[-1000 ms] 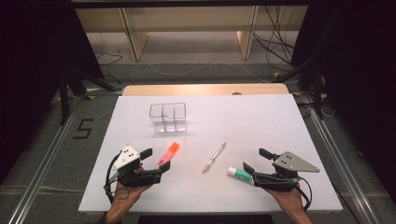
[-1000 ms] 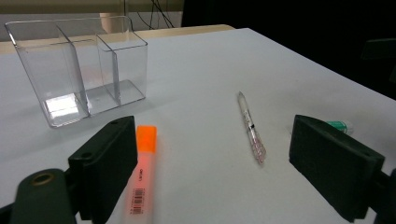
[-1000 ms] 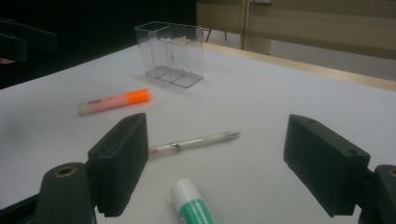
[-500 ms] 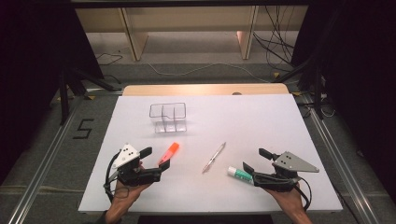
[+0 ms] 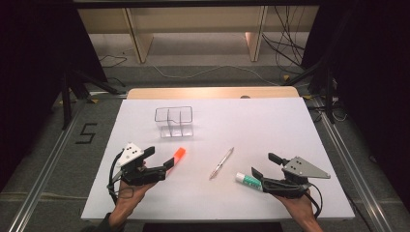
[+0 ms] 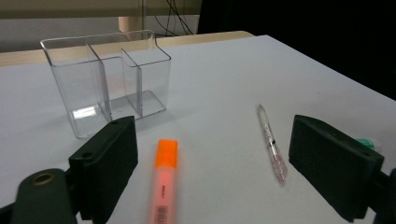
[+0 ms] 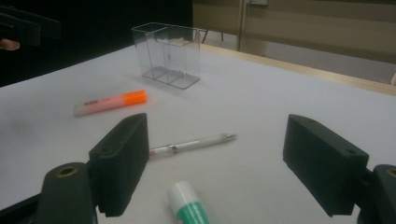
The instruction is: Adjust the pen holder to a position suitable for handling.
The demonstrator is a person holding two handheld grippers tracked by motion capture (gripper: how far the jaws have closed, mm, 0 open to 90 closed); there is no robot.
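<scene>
My left gripper [image 5: 159, 157] stands open low over the white table, its jaws on either side of the near end of an orange highlighter [image 5: 176, 155]. From the left gripper view the highlighter [image 6: 163, 182] lies between the open jaws, closer to the left one, untouched. A clear pen [image 5: 221, 163] lies mid-table. My right gripper [image 5: 265, 165] is open around the tail of a white and green glue stick [image 5: 247, 180]. The glue stick [image 7: 189, 207] lies between the jaws in the right gripper view, with the pen [image 7: 191, 143] just beyond.
A clear plastic organizer [image 5: 174, 121] with several compartments stands upright and empty toward the back left of the table [image 5: 270, 121]. It shows behind the highlighter [image 6: 109, 79] in the left gripper view. Shelving and cables lie beyond the far edge.
My left gripper has edged slightly forward along the highlighter. The right gripper and the objects have not moved.
</scene>
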